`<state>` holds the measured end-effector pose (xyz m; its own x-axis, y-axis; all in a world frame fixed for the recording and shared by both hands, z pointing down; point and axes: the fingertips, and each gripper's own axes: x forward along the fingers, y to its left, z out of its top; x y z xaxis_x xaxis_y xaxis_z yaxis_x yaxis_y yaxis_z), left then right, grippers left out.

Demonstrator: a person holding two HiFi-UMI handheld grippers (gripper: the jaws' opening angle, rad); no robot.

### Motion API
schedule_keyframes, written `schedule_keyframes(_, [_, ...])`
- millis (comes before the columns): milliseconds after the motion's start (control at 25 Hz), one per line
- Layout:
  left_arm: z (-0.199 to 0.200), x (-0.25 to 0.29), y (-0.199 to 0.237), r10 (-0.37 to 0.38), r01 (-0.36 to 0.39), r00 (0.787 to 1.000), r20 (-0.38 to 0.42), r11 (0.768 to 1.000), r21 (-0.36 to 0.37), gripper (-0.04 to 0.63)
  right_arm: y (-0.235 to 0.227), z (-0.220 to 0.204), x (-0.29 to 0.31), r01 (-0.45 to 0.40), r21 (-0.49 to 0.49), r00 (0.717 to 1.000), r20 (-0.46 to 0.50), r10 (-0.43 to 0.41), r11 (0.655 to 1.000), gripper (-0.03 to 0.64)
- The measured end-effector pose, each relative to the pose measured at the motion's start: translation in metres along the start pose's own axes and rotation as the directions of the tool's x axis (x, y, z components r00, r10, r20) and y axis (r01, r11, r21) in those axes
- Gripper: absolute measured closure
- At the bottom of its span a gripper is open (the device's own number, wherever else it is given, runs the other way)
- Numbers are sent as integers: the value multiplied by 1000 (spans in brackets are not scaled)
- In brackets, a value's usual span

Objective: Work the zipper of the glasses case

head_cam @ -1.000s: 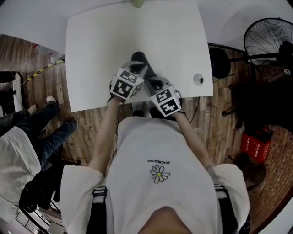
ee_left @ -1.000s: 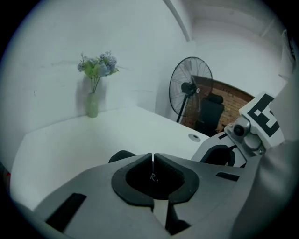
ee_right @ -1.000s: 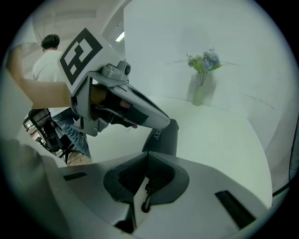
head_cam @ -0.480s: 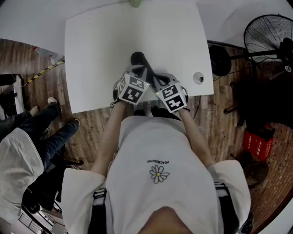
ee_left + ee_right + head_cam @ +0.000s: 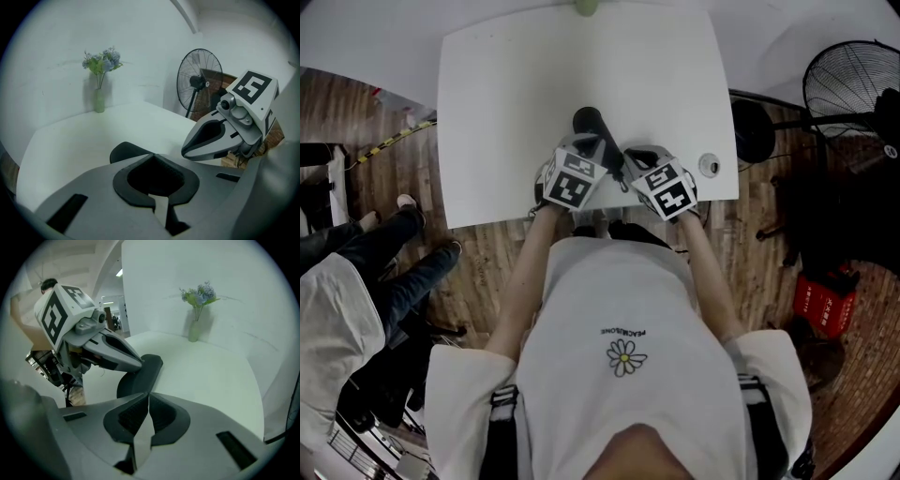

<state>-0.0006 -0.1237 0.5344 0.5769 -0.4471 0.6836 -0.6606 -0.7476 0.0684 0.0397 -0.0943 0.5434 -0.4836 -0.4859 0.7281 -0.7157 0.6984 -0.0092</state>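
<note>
The black glasses case (image 5: 586, 122) lies on the white table (image 5: 506, 94) near its front edge. My left gripper (image 5: 602, 150) is shut, and its tips rest against the near side of the case (image 5: 145, 371). Whether they pinch a zipper pull is hidden. In the left gripper view only a dark end of the case (image 5: 124, 151) shows beyond the closed jaws of the left gripper (image 5: 152, 157). My right gripper (image 5: 636, 161) hovers just right of the case. It is shut with nothing between its pads (image 5: 140, 416). The right gripper's tip (image 5: 147, 397) stays short of the case.
A green vase of flowers (image 5: 586, 6) stands at the table's far edge. A round cable hole (image 5: 709, 165) sits near the front right corner. A standing fan (image 5: 853, 84) is on the floor to the right. A person's legs (image 5: 384, 272) are at the left.
My right gripper has shifted to the right along the table's front edge, away from the left one. The left gripper has stayed at the case.
</note>
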Motion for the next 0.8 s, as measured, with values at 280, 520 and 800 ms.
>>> schedule_keyframes(280, [1,0,-1,-6,6,1000,1,1000,-9,578,-11,-11,10,2,32,999,-53,-1,999,607])
schedule_keyframes(520, [0,-1,1,-15,15,1000,0,1000,-14,578,-33,-14,7,62,32,996,-63,-60,998,609])
schedule_keyframes(800, [1,1,0,-22,22,1000,-4,1000,-8,578,-3,-25,11,-159,-131,983,-117,144,979,494])
